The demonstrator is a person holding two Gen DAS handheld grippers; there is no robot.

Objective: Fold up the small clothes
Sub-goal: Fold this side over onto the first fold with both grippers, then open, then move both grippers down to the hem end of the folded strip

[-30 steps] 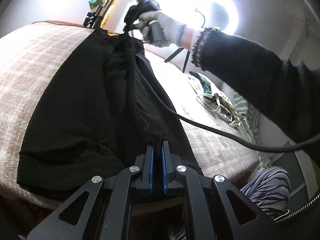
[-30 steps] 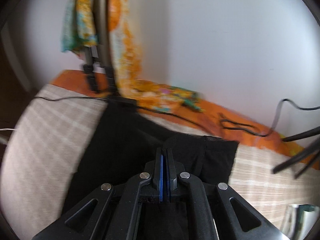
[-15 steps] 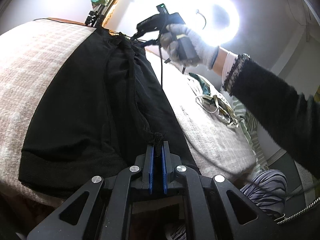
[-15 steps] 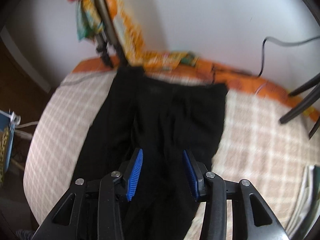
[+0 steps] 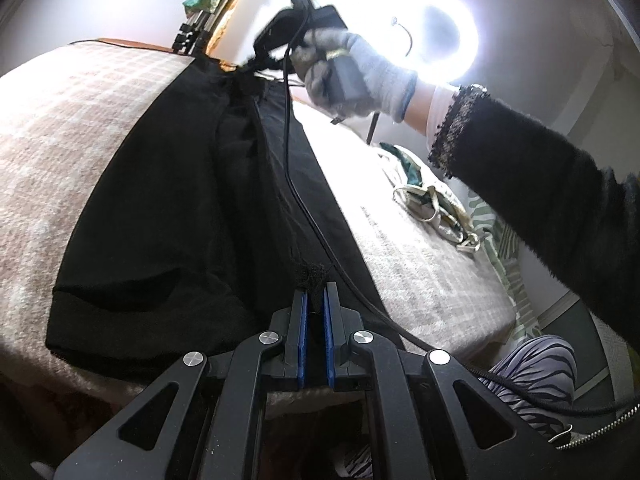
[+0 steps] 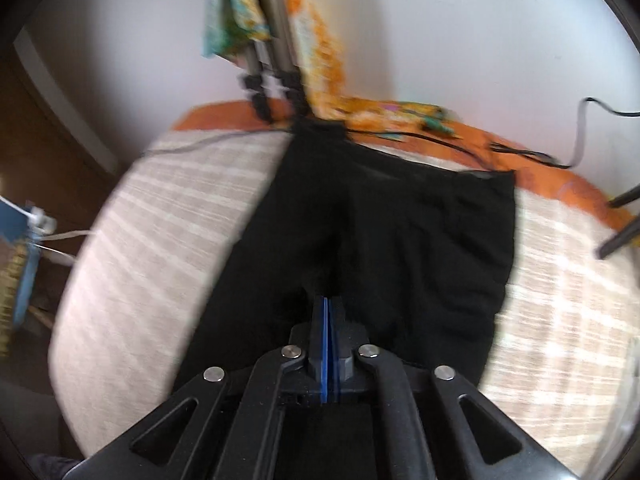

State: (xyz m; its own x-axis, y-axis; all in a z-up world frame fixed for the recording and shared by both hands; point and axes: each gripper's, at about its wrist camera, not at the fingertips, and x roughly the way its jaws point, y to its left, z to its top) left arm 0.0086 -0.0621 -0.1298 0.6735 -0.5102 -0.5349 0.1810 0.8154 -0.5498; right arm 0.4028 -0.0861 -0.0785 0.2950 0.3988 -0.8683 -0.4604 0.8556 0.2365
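A black garment (image 5: 180,200) lies lengthwise on a beige checked bed cover (image 5: 80,120). My left gripper (image 5: 315,292) is shut on a bunched bit of its near edge. At the far end, a gloved hand (image 5: 352,76) holds my right gripper (image 5: 258,62) down at the garment's far hem, where the cloth puckers up. In the blurred right wrist view the right gripper (image 6: 328,304) points steeply down onto the black garment (image 6: 400,240). Its jaws are closing, the blue pads nearly together with a dark fold of cloth at the tips.
A black cable (image 5: 304,208) runs across the garment from the right gripper. Loose clothes (image 5: 432,208) lie on the cover to the right. A tripod (image 6: 272,60) and orange patterned cloth (image 6: 392,114) stand at the far edge by the wall. A ring light (image 5: 440,32) glares behind.
The right gripper let go of the far hem, swung open above the garment, then came back down with its jaws together on the cloth. The left gripper kept its grip and place.
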